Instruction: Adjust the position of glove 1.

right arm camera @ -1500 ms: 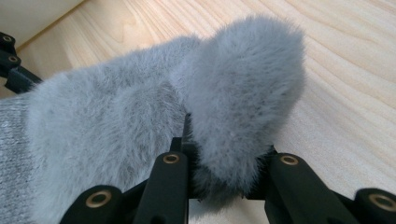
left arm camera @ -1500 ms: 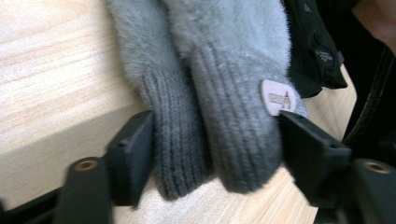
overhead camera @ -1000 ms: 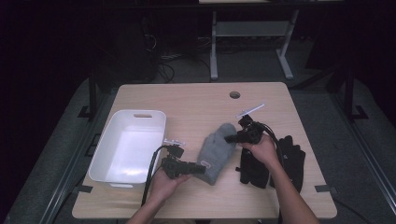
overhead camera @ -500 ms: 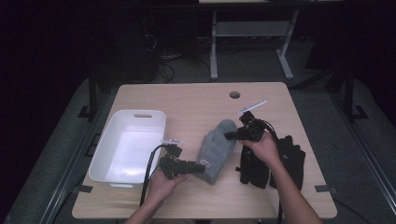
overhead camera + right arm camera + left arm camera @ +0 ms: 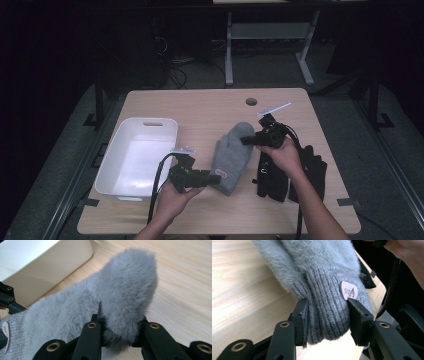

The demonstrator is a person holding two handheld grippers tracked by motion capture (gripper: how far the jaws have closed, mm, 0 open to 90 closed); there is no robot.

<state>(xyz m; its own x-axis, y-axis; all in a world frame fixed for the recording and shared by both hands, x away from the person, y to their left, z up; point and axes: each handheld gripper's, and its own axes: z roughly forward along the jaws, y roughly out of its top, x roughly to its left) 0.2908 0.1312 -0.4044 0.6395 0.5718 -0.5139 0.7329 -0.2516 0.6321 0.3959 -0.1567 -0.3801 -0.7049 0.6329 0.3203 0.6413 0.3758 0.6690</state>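
Grey mitten (image 5: 231, 156): on the wooden worktop (image 5: 200, 107), just right of the white bin (image 5: 137, 155).
Left gripper (image 5: 325, 317): clenched on the mitten's ribbed cuff.
Right gripper (image 5: 120, 333): grasping the mitten's fluffy tip.
Black gloves (image 5: 310, 172): right of the mitten.

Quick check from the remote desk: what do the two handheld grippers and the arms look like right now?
Both are black two-jaw tools. The left gripper has flat black pads, brass-coloured rivets on its jaw arms, a pale plate on top and a thick black cable trailing towards the person. The right gripper carries a pale plate too, with a thinner black cable. Both forearms are bare, no sleeves.
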